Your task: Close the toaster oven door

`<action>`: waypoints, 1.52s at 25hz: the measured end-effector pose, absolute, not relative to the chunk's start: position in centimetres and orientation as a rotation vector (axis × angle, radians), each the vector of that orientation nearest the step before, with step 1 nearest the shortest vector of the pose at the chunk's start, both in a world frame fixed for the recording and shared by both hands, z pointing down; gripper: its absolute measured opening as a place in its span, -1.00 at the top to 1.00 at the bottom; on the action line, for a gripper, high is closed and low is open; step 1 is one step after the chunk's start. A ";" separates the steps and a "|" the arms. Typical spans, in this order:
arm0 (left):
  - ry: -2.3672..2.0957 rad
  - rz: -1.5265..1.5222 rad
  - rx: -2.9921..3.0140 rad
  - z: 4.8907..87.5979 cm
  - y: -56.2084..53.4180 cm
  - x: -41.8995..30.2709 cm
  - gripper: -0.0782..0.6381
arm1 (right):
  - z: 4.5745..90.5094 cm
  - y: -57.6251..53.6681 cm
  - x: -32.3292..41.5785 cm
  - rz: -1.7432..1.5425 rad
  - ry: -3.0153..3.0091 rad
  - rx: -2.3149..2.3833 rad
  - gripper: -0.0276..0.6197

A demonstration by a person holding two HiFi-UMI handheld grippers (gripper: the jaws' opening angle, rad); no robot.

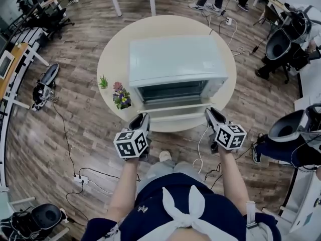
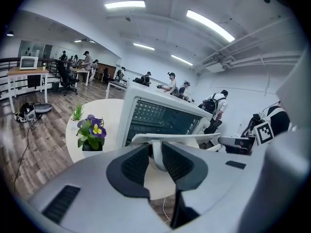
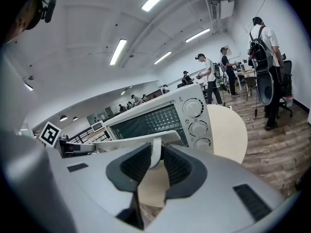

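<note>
Two grippers logged under my control: left gripper [image 1: 142,117] and right gripper [image 1: 211,112], jaws of each closed on door handle [image 2: 184,138] post. Toaster oven [image 1: 175,59] sat on round table [image 1: 113,59], door [image 1: 175,108] hanging open toward me. Potted flowers [image 1: 122,96] just beside oven, left gripper's side.

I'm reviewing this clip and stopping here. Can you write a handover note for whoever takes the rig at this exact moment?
Left gripper: shut on the left post of the door handle.
Right gripper: shut on the handle's right post.
Things: the toaster oven stands on the round table. Its door is swung down open toward the person, and potted flowers sit to the oven's left.
Done: both grips are on the handle.
Left: swing the door up with both grippers together until it shuts, then release.
</note>
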State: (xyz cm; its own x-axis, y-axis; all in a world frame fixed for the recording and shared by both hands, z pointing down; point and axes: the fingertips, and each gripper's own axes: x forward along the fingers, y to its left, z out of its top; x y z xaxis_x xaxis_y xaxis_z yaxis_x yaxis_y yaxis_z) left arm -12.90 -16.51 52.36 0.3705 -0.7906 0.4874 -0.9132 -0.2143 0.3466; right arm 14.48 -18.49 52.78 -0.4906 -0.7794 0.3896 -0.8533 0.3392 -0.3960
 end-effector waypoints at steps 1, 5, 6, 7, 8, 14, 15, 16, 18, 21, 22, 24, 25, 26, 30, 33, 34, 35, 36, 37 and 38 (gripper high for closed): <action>-1.465 0.272 2.054 52.3 -16.6 -12.9 0.51 | 52.7 -18.6 14.5 0.853 -2.461 1.511 0.64; -1.465 0.263 2.056 52.2 -16.9 -12.9 0.50 | 52.6 -18.9 14.5 0.863 -2.461 1.509 0.64; -1.464 0.255 2.054 52.2 -17.0 -12.9 0.50 | 52.6 -19.0 14.5 0.866 -2.460 1.507 0.64; -1.462 0.247 2.053 52.2 -17.1 -13.0 0.50 | 52.6 -19.1 14.5 0.868 -2.459 1.505 0.64; -1.461 0.241 2.052 52.2 -17.2 -13.0 0.50 | 52.6 -19.2 14.4 0.868 -2.459 1.502 0.64; -1.468 0.231 2.058 51.8 -17.4 -13.1 0.50 | 52.3 -19.5 14.4 0.873 -2.460 1.504 0.64; -1.471 0.231 2.059 51.7 -17.6 -13.1 0.50 | 52.2 -19.6 14.4 0.872 -2.463 1.504 0.64; -1.474 0.234 2.062 51.6 -17.7 -13.1 0.50 | 52.1 -19.7 14.4 0.871 -2.466 1.505 0.64; -1.484 0.246 2.075 51.4 -17.9 -13.0 0.50 | 51.9 -20.0 14.4 0.871 -2.470 1.508 0.64; -1.495 0.263 2.091 51.2 -18.3 -13.0 0.50 | 51.8 -20.3 14.4 0.870 -2.473 1.509 0.64; -1.494 0.261 2.090 51.2 -18.4 -13.0 0.50 | 51.7 -20.4 14.4 0.870 -2.475 1.510 0.64; -1.487 0.252 2.084 51.1 -18.7 -13.1 0.50 | 51.6 -20.7 14.3 0.870 -2.476 1.512 0.64; -1.484 0.248 2.081 51.0 -18.8 -13.1 0.50 | 51.5 -20.9 14.3 0.870 -2.477 1.513 0.64; -1.481 0.244 2.080 51.0 -19.0 -13.1 0.50 | 51.4 -21.0 14.3 0.870 -2.477 1.515 0.64; -1.478 0.228 2.074 50.7 -19.4 -13.2 0.50 | 51.1 -21.4 14.2 0.877 -2.476 1.522 0.64; -1.493 0.219 2.076 50.3 -19.8 -13.3 0.50 | 50.9 -21.8 14.2 0.889 -2.478 1.527 0.64; -1.499 0.217 2.078 50.2 -19.9 -13.3 0.50 | 50.7 -21.9 14.2 0.892 -2.480 1.529 0.64; -1.504 0.215 2.080 50.1 -20.1 -13.3 0.50 | 50.6 -22.1 14.2 0.895 -2.482 1.531 0.64; -1.507 0.212 2.081 50.0 -20.2 -13.4 0.50 | 50.5 -22.3 14.2 0.898 -2.485 1.534 0.64; -1.510 0.210 2.082 49.9 -20.4 -13.4 0.50 | 50.5 -22.4 14.2 0.902 -2.489 1.538 0.64; -1.511 0.207 2.082 49.9 -20.6 -13.4 0.50 | 50.4 -22.6 14.2 0.904 -2.491 1.543 0.64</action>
State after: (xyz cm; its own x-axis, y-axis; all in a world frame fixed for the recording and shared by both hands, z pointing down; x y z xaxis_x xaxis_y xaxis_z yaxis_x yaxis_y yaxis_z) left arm -13.41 -20.61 49.86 0.3549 -0.8298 0.4306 -0.9150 -0.2138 0.3422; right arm 14.15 -22.62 50.38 -0.4919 -0.7941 0.3570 -0.8382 0.3210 -0.4408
